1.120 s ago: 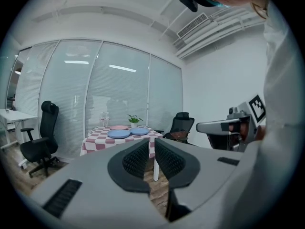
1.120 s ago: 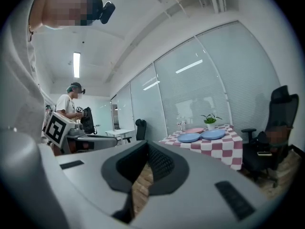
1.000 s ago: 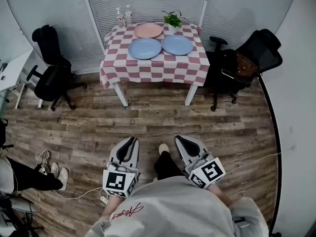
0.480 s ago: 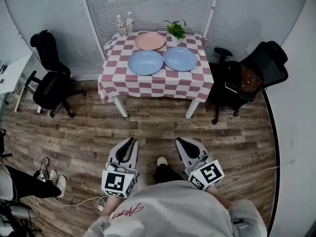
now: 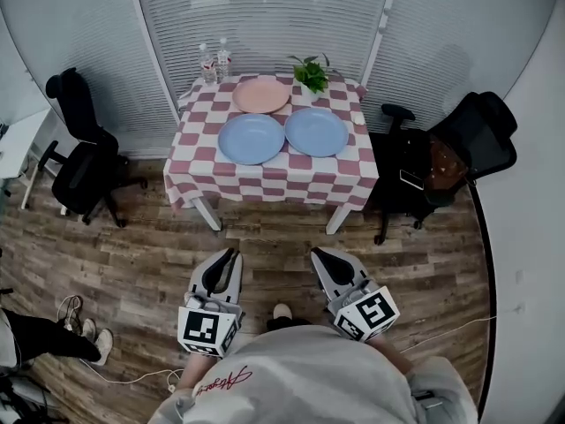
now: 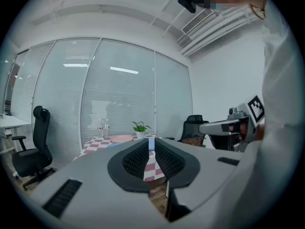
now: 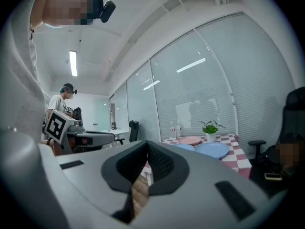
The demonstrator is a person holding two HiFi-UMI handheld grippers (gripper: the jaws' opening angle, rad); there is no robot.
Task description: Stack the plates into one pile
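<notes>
At far left of the head view a black office chair [image 5: 79, 162] stood on the wood floor [image 5: 265, 237], just beside the desk [image 5: 265, 177], which wore a pink-&-white checked cloth.

Containers, L to R:
- 2 clear bottles [image 5: 214, 62] stood upright & close together on the desk's back left corner. Contents too small to tell.
- 1 small white pot [image 5: 310, 94] sat at the back, right of centre, w/ a green leafy plant [image 5: 311, 71] in it.

Plates, L to R:
- The left blue plate [image 5: 252, 139] lay mid-desk.
- The pink plate [image 5: 261, 94] lay just behind it, next to the pot.
- The right blue plate [image 5: 316, 132] lay just beside the left blue one. Whether their rims met couldn't be told.

All 3 were round, plain & one colour each. They lay flat & bare, each on its own patch of cloth, so not yet in a pile.

Right of the desk stood 2 more black chairs [image 5: 481, 131].

Nearer the camera, both grippers were held over the floor, pointing toward the desk & well apart from the plates. The left gripper [image 5: 229, 256] had its jaws pressed together but for a thin slit, w/ nothing btwn them. The right gripper [image 5: 320, 256] had its jaws pressed together too, also holding nothing.
</notes>
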